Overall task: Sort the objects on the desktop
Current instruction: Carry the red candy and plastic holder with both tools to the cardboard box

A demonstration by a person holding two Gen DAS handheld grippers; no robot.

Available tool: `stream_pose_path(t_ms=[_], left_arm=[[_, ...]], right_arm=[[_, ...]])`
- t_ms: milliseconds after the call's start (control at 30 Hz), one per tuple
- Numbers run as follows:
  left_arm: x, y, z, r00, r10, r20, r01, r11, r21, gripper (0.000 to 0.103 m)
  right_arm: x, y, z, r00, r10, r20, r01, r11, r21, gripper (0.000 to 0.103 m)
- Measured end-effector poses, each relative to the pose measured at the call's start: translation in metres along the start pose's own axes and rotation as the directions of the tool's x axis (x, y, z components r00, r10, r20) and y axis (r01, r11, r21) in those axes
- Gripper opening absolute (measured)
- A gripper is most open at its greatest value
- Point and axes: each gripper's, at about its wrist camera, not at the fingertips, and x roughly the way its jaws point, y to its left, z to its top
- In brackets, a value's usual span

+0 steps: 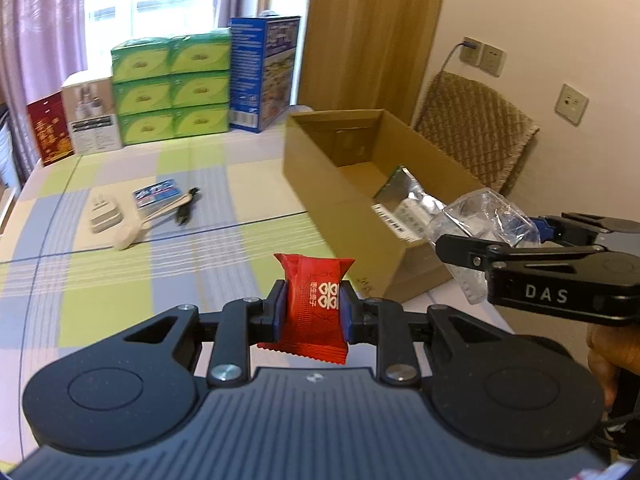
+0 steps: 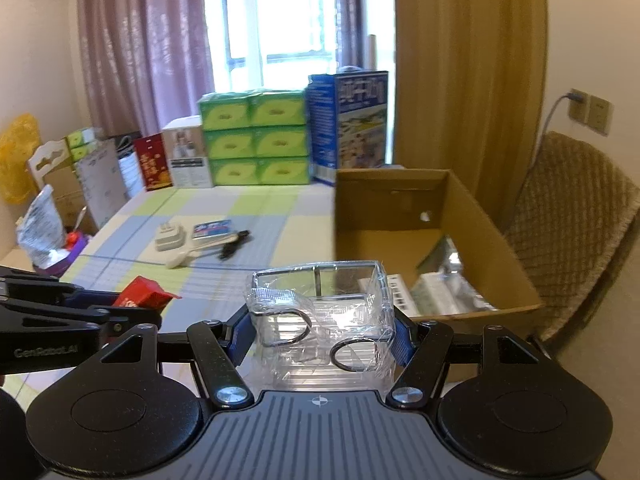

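My left gripper [image 1: 313,308] is shut on a red snack packet [image 1: 314,304], held above the checked tablecloth. In the right wrist view the same red snack packet [image 2: 140,298] shows at the left, in the left gripper [image 2: 132,312]. My right gripper [image 2: 322,330] is shut on a clear plastic box [image 2: 324,320] wrapped in film with metal rings inside. From the left wrist view the right gripper [image 1: 516,240] holds that clear plastic box [image 1: 480,224] at the near rim of the open cardboard box [image 1: 348,208]. A silvery packet [image 1: 404,200] lies inside the cardboard box [image 2: 400,208].
On the tablecloth [image 1: 120,280] lie a white charger [image 1: 104,216], a blue card [image 1: 158,194], a white spoon [image 1: 148,222] and a black clip [image 1: 187,210]. Green tissue packs [image 1: 172,88] and cartons line the far edge. A wicker chair [image 1: 476,128] stands right of the box.
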Motion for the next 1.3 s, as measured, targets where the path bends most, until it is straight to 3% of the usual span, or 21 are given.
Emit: stream_pose_path(t_ms=[933, 1300], left_arm=[[0.046, -0.064, 0.041, 0.996, -0.093, -0.011, 0.093, 0.994, 0.062, 0.022], [0.078, -0.074, 0.067, 0.993, -0.12, 0.005, 0.12, 0.992, 0.044, 0.022]], right_arm=[[0.011, -0.079, 0.002, 0.994, -0.108, -0.011, 0.108, 0.993, 0.049, 0.063], [0.029, -0.115, 0.028, 0.995, -0.104, 0.004, 0.104, 0.99, 0.095, 0.063]])
